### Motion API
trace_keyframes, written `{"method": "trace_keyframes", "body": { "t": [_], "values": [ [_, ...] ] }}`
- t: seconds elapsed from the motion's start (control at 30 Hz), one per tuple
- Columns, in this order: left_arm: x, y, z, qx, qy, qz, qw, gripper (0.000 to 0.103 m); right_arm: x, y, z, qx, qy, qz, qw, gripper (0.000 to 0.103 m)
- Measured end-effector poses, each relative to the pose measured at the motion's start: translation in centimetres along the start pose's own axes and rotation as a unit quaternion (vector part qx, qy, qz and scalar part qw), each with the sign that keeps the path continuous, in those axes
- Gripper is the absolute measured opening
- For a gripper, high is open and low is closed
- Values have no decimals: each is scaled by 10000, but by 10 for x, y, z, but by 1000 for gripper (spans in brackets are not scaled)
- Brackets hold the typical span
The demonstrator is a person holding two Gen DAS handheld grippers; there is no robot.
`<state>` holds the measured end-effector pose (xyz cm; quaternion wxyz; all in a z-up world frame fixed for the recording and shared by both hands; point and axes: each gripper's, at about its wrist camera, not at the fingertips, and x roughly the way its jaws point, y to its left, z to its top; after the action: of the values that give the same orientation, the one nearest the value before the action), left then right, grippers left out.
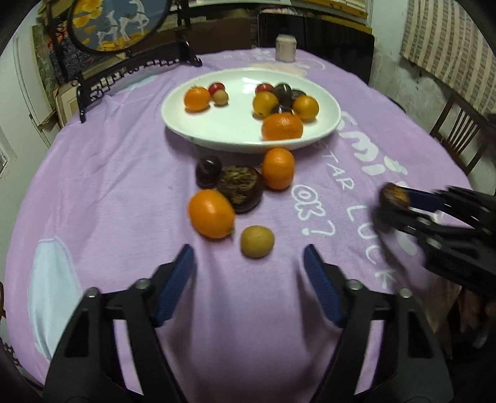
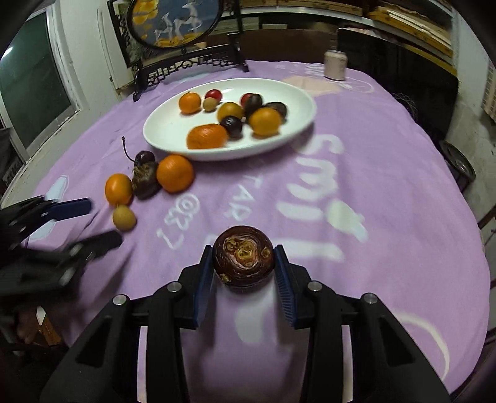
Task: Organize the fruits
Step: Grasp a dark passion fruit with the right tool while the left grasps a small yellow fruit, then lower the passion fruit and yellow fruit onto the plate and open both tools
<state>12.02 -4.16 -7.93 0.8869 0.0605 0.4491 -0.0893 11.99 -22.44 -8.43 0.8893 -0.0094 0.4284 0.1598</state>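
A white oval plate on the purple cloth holds several oranges, dark fruits and small red ones. In front of it lie two oranges, a dark cherry, a dark brown round fruit and a small tan fruit. My left gripper is open just short of the tan fruit; it also shows in the right wrist view. My right gripper is shut on a dark brown round fruit, held above the cloth; it shows blurred in the left wrist view.
A round painted screen on a black stand stands at the back left of the table. A small pale jar stands behind the plate. A dark chair back is at the right. The round table's edge curves close on all sides.
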Motion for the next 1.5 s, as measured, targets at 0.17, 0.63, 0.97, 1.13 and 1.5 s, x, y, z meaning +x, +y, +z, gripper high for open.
{"method": "trace_keyframes", "body": {
  "t": [0.17, 0.63, 0.97, 1.13, 1.5],
  "values": [
    [21, -5, 6, -117, 213, 84, 9997, 40, -11, -12, -8, 96, -94, 107, 9999, 39],
    [-16, -2, 6, -248, -26, -327, 9992, 26, -9, -9, 5, 234, -186, 377, 9988, 39],
    [-17, 55, 83, -264, -373, -267, 9986, 26, 2, 11, 55, 14, -266, 219, 9994, 39],
    [34, 72, 148, -403, -205, -388, 9982, 26, 32, 25, 114, -194, -305, 245, 9990, 39],
    [95, 84, 188, -661, 150, -482, 9965, 26, 93, 30, 158, -391, -175, -134, 9990, 39]
  ]
}}
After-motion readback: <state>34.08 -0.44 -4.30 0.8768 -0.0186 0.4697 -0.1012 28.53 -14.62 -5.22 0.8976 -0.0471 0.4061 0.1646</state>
